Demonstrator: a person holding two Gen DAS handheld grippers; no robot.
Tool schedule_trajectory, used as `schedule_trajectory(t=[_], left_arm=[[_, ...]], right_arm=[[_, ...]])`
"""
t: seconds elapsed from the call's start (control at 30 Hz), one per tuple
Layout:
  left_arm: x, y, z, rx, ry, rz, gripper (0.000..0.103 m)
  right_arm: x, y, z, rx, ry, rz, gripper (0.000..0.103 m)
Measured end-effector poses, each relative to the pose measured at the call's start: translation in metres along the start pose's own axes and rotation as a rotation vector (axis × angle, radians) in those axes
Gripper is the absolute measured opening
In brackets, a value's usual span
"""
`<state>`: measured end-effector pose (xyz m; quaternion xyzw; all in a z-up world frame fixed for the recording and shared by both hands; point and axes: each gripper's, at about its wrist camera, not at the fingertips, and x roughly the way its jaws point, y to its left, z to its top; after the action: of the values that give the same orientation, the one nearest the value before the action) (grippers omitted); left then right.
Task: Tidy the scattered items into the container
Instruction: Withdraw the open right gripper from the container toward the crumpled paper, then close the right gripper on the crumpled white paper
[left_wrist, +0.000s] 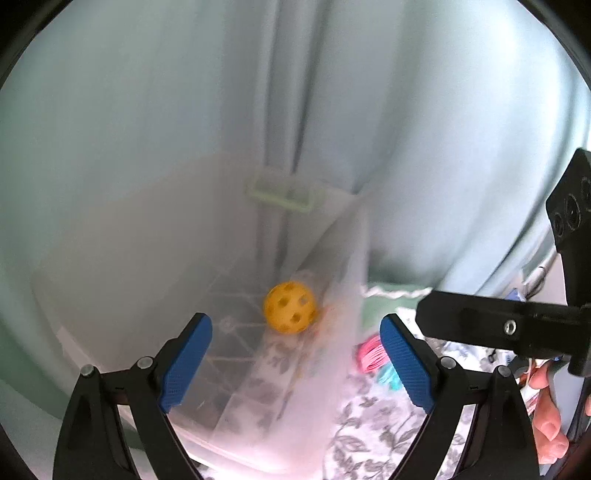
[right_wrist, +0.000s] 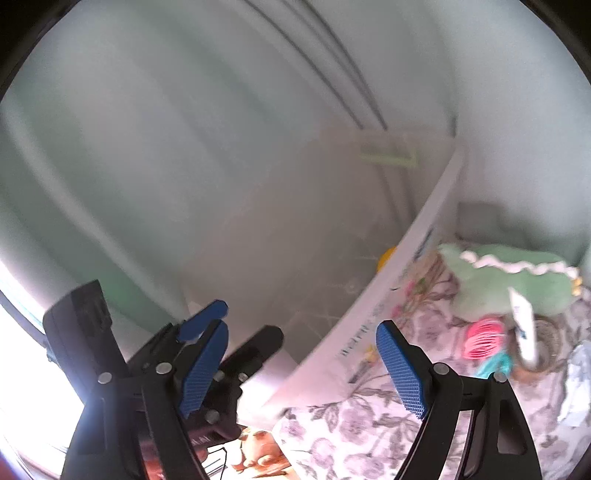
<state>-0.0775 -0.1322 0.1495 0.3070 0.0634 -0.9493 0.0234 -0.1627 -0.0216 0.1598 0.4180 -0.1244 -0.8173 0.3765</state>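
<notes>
Inside the translucent plastic container (left_wrist: 155, 258), near its right-hand wall, sits a yellow ball (left_wrist: 290, 307) with round holes, alone on the ribbed bottom. Outside that wall, on a flower-print cloth (right_wrist: 354, 435), lie a pink coil (right_wrist: 484, 339), a teal item (right_wrist: 496, 363) just beside it, a white tube (right_wrist: 523, 326) and a green plush toy (right_wrist: 517, 280) (all somewhat blurred). Both grippers hover over the container's near edge with blue pads spread wide and nothing between them: the left gripper (left_wrist: 295, 363) faces the ball, and the right gripper (right_wrist: 303, 365) straddles the wall.
</notes>
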Motion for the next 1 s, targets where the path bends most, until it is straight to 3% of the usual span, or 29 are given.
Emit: schedule_trajectory(t=[0.2, 0.33, 0.53, 0.7, 1.0], left_arm=[[-0.021, -0.053, 0.005, 0.067, -0.064, -0.093, 0.093], [-0.018, -0.087, -0.002, 0.105, -0.059, -0.162, 0.093], [0.018, -0.131, -0.032, 0.14, 0.039, -0.249, 0.093], [0.065, -0.168, -0.07, 0.146, 0.173, -0.307, 0.093], [0.139, -0.225, -0.135, 0.178, 0.345, -0.358, 0.093]], right_arm=[[-0.074, -0.021, -0.015, -0.018, -0.111, -0.053, 0.085], [-0.113, -0.055, -0.03, -0.004, -0.159, -0.145, 0.085], [-0.13, -0.128, -0.057, 0.097, -0.133, -0.27, 0.085], [-0.133, -0.19, -0.083, 0.195, -0.097, -0.37, 0.085], [-0.119, -0.284, -0.128, 0.424, -0.052, -0.413, 0.085]])
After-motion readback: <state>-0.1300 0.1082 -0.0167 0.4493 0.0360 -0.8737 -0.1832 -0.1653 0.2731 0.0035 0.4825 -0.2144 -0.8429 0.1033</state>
